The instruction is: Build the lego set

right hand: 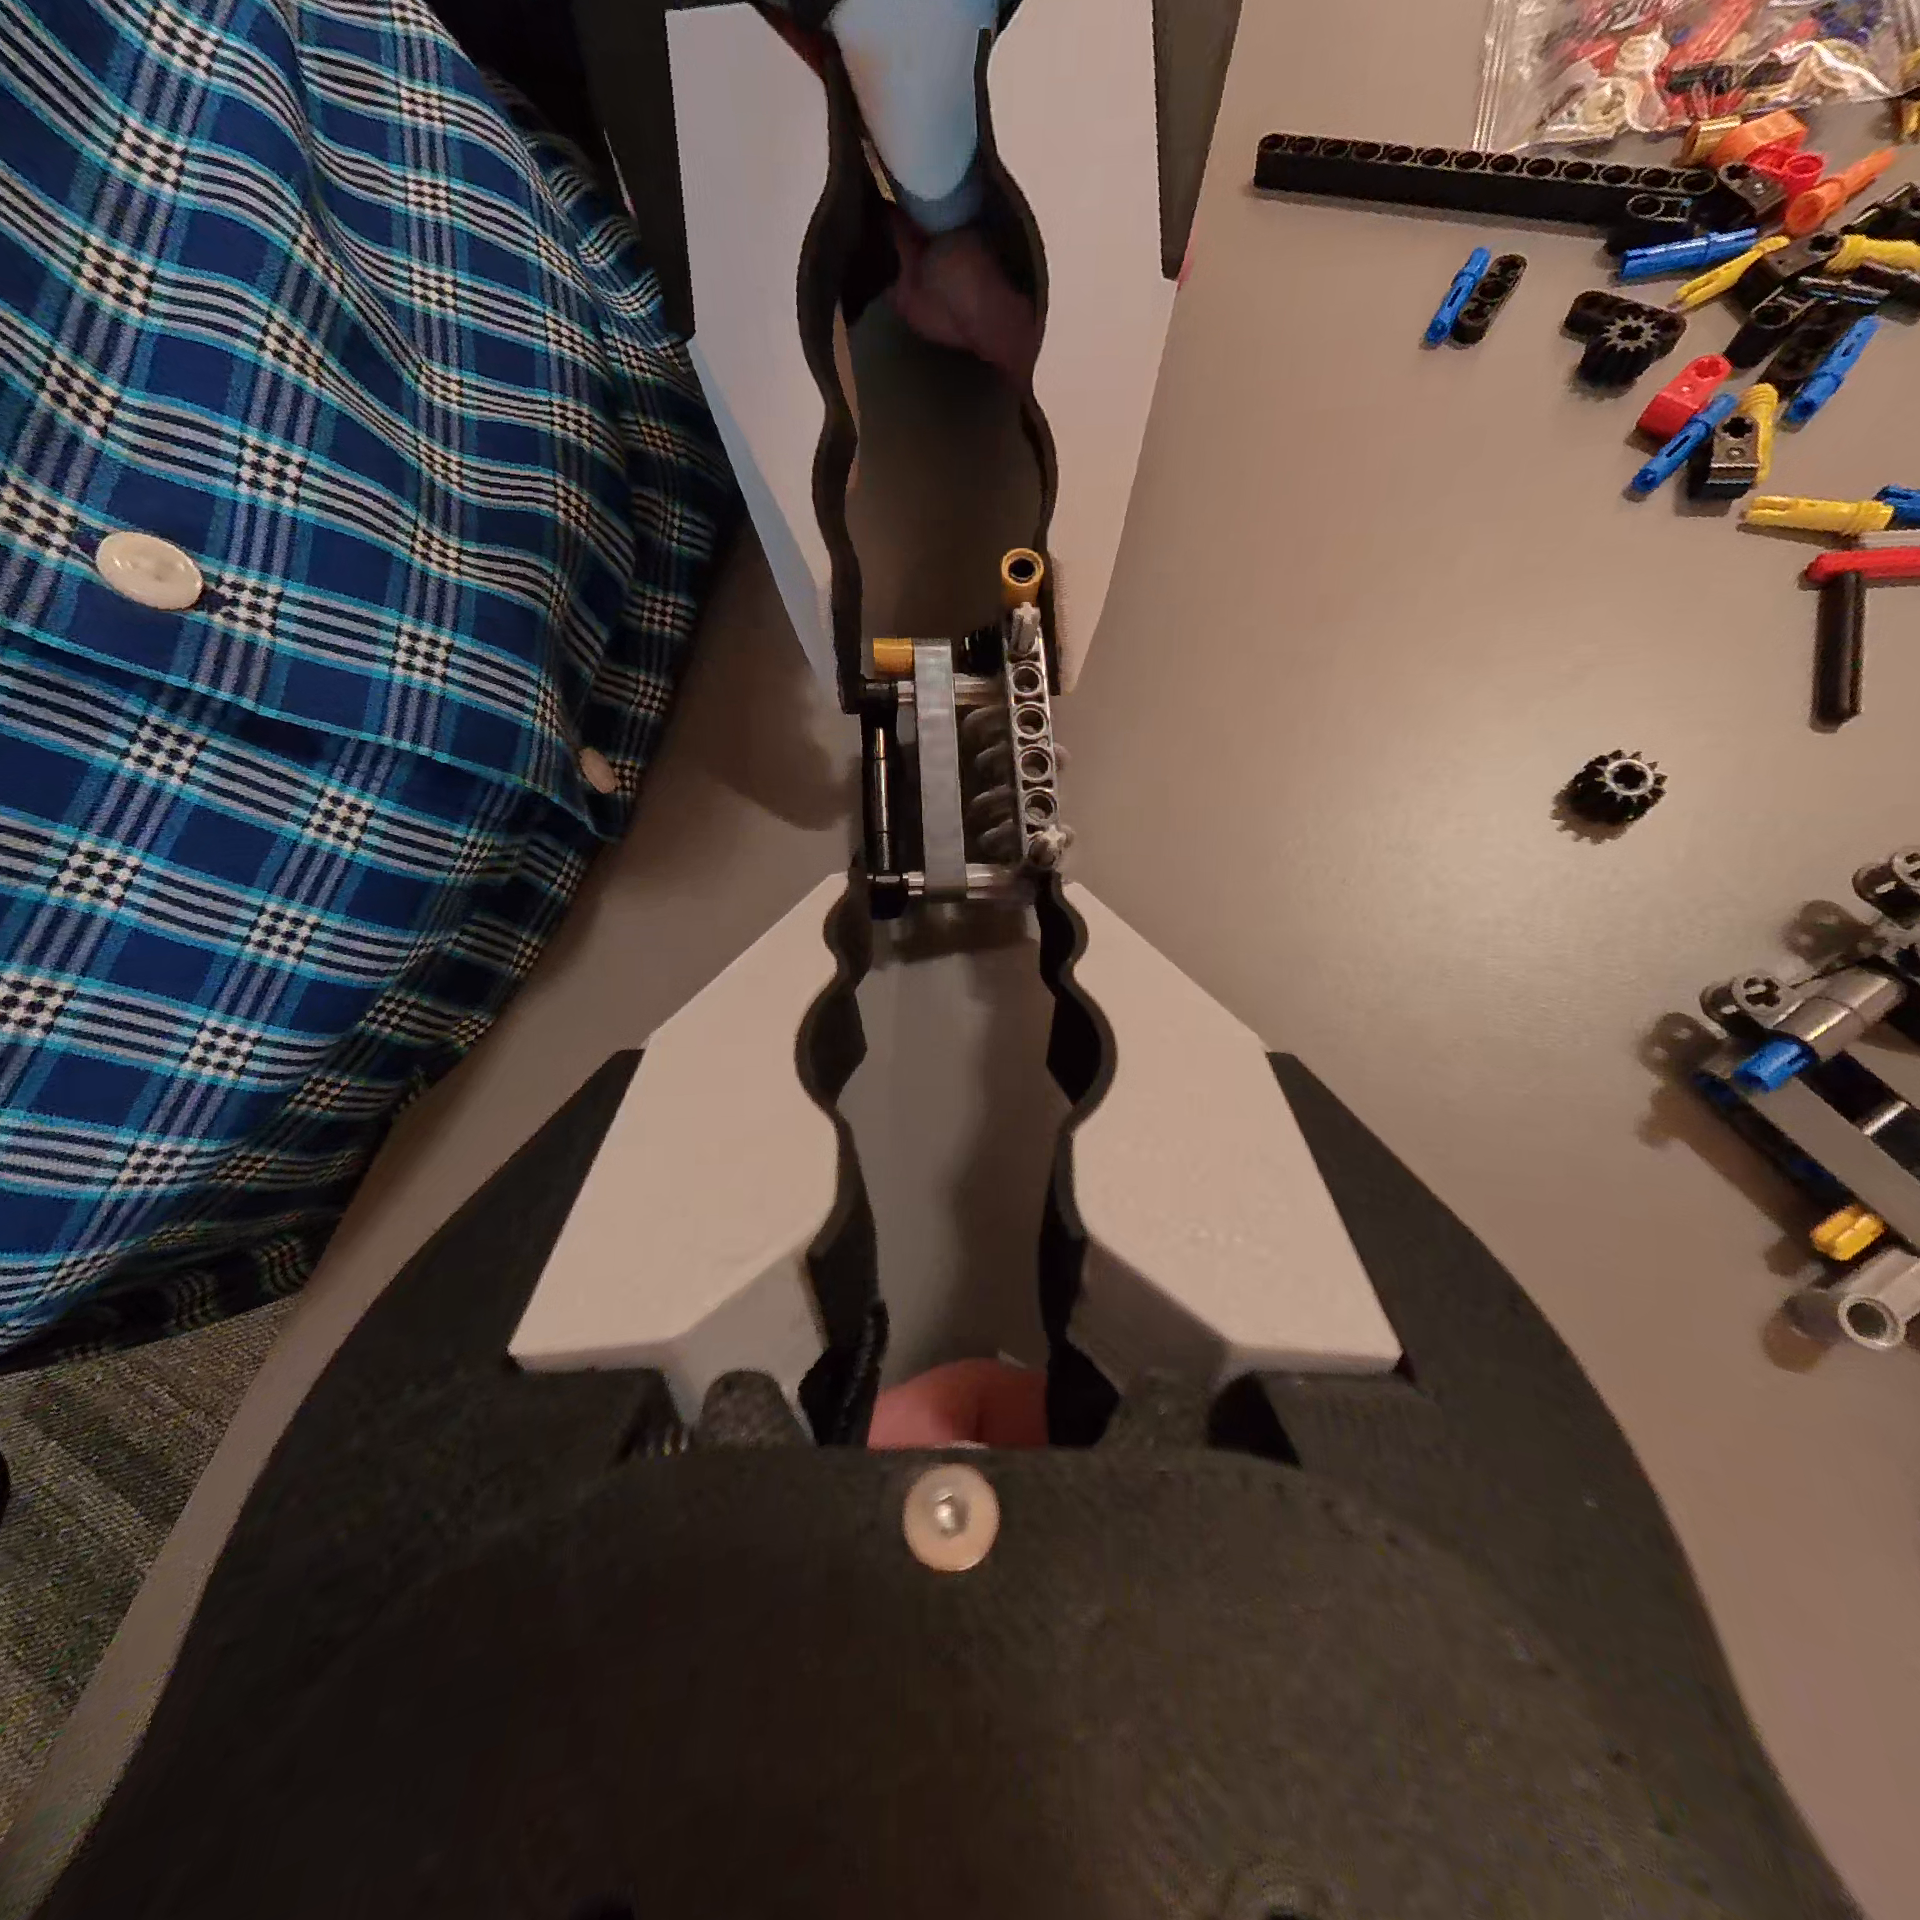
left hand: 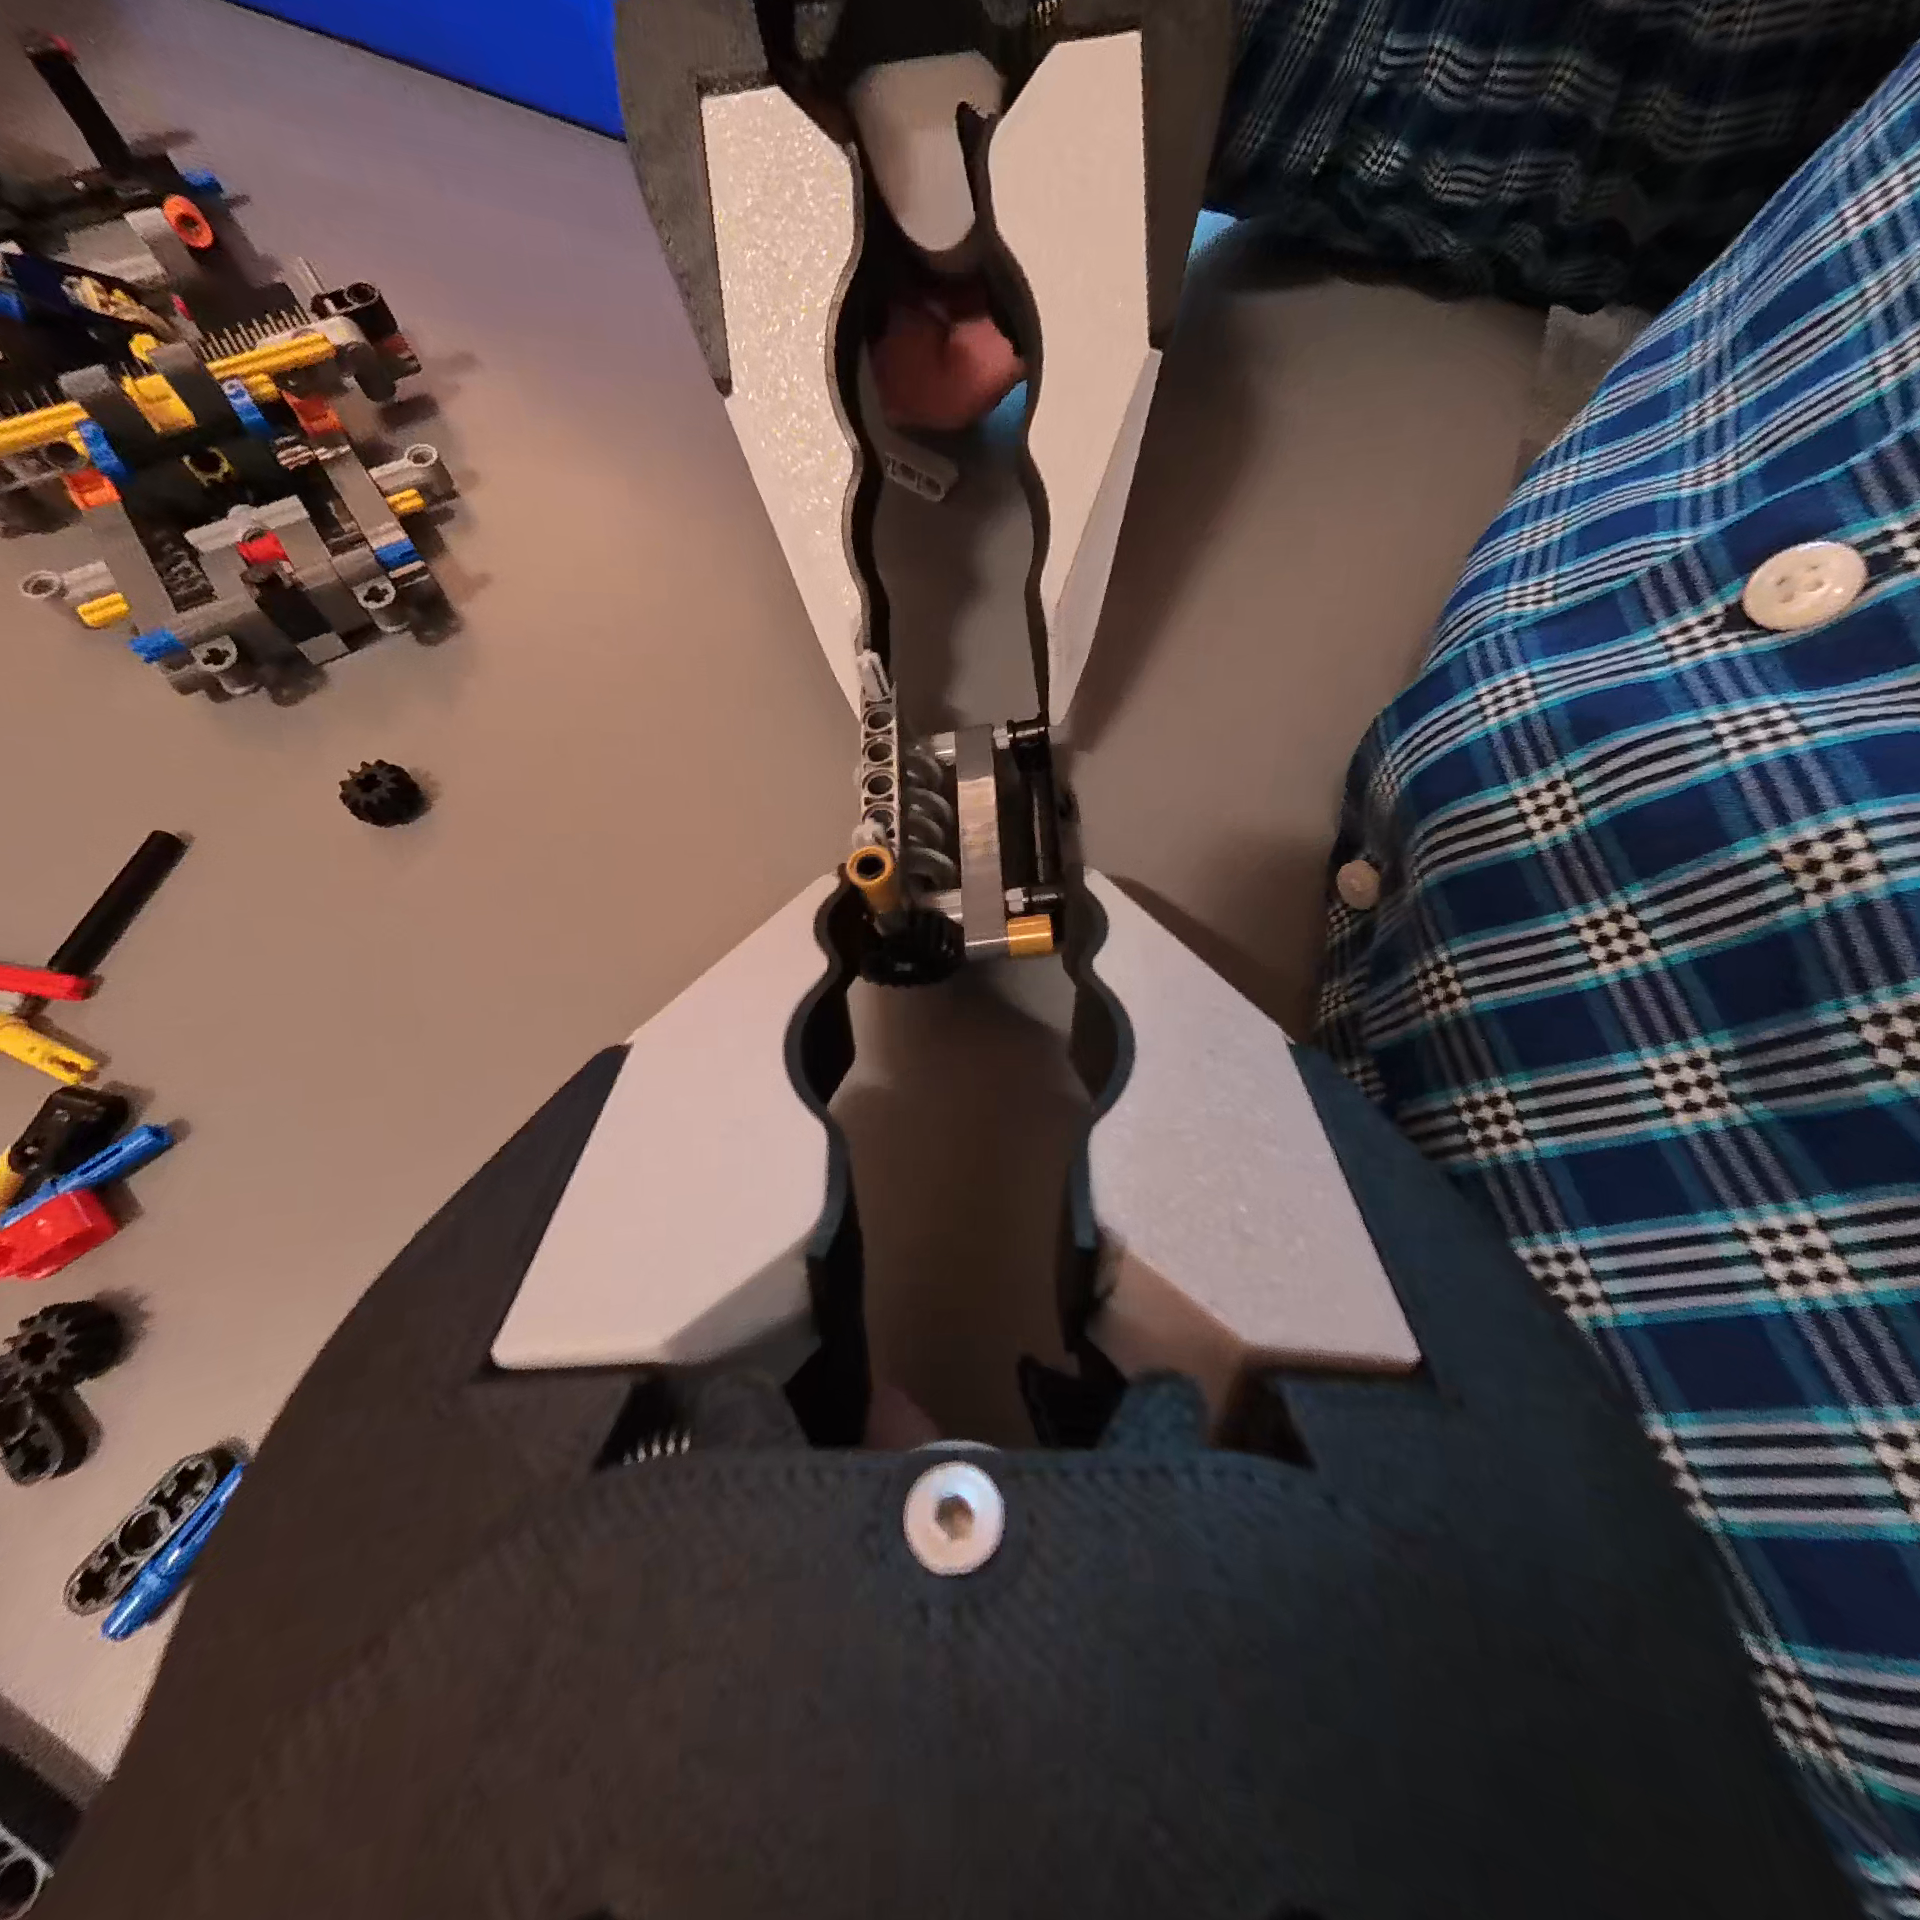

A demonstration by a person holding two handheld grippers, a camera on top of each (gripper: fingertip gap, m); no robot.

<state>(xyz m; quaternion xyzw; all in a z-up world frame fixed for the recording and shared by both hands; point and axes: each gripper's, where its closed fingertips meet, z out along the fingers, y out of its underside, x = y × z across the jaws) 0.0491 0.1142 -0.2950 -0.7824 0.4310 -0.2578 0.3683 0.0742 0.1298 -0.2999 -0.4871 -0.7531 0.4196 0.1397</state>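
Observation:
A small Lego sub-assembly (left hand: 961, 831) of grey beams, a grey worm gear, black pins, a black gear and tan bushes hangs above the grey table (left hand: 582, 727). My left gripper (left hand: 956, 920) is shut on its near end. My right gripper (left hand: 956, 707) comes in from the opposite side and is shut on its far end. In the right wrist view the same sub-assembly (right hand: 956, 769) sits between my right gripper (right hand: 951, 894) and my left gripper (right hand: 951, 649). The larger built Lego model (left hand: 208, 436) lies on the table to the left, and it also shows in the right wrist view (right hand: 1829, 1091).
A loose black gear (left hand: 382, 793) lies on the table, also in the right wrist view (right hand: 1614, 781). Loose pins, axles and connectors (right hand: 1766, 270), a long black beam (right hand: 1475, 166) and a plastic bag of parts (right hand: 1704, 62) lie beyond. A person's plaid shirt (left hand: 1662, 935) is close by. Left tips and right tips are each some 10 centimetres from the loose black gear (left hand: 382, 793). The right camera catches it too, in the right wrist view (right hand: 1604, 776).

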